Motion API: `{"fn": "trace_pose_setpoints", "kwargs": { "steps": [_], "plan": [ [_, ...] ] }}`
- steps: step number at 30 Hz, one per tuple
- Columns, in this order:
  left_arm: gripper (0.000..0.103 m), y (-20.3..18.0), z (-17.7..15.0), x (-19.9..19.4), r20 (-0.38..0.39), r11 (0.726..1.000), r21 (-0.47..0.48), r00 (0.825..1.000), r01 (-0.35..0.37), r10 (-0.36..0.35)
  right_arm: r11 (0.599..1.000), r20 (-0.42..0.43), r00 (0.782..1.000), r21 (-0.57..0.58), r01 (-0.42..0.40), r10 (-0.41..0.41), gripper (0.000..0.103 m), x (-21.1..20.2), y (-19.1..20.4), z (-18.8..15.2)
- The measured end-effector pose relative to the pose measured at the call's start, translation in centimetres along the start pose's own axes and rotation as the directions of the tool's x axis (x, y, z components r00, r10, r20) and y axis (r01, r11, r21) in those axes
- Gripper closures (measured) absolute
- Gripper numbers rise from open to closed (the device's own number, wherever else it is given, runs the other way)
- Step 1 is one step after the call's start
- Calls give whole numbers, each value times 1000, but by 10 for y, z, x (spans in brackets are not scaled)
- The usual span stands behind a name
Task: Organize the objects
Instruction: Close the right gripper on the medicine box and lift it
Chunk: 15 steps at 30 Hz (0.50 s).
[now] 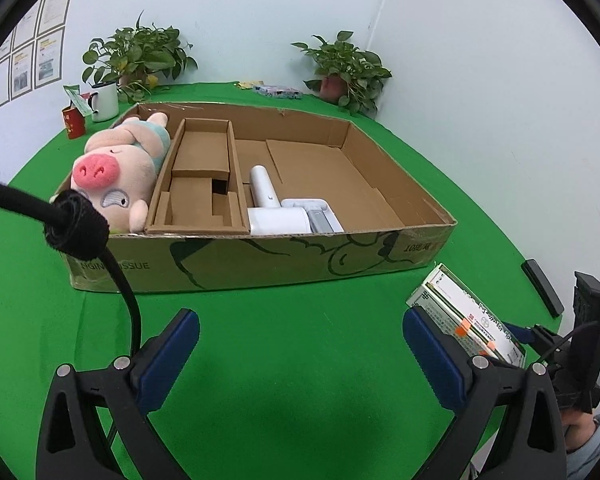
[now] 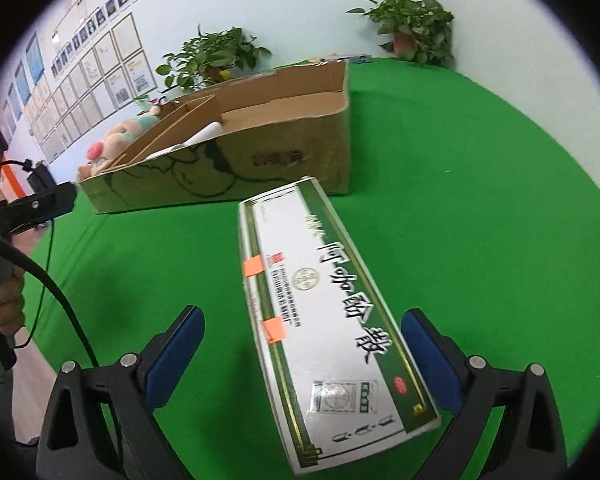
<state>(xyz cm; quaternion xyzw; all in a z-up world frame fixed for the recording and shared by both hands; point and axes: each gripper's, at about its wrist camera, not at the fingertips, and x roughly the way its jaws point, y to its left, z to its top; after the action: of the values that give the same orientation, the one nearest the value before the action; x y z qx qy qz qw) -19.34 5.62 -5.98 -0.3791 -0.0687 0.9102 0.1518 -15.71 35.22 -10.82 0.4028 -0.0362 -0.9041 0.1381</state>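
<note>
A long white-and-green carton [image 2: 332, 292] with orange tape tabs lies flat on the green tablecloth, just in front of the big cardboard tray [image 2: 260, 160]. My right gripper [image 2: 303, 316] is open around the carton's near end. Its right pad is close against the carton's edge, and green cloth shows between the left pad and the carton. My left gripper [image 1: 300, 320] is open over bare cloth with nothing between its fingers. The carton [image 1: 466, 316] shows behind its right finger. The tray [image 1: 260, 256] holds a pink plush pig [image 1: 116, 168], a cardboard insert [image 1: 200, 176] and a white handheld device [image 1: 276, 208].
Two potted plants [image 1: 140, 56] [image 1: 346, 68] stand at the back wall. A white mug [image 1: 104, 102] and a red can [image 1: 74, 122] stand at the back left. A black bar [image 1: 542, 288] lies near the table's right edge. A person's hand [image 1: 588, 428] holds the right gripper.
</note>
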Motion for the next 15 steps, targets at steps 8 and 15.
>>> {"fn": "trace_pose_setpoints", "kwargs": {
  "steps": [8,15],
  "plan": [
    [1,14,-2,-2,-24,999,-43,999,28,-29,999,-2,1000,-26,-18,18,41,11,48,3],
    [1,24,-7,12,-116,975,-133,975,175,-191,994,-16,994,-17,-106,106,35,21,95,12]
  ]
}}
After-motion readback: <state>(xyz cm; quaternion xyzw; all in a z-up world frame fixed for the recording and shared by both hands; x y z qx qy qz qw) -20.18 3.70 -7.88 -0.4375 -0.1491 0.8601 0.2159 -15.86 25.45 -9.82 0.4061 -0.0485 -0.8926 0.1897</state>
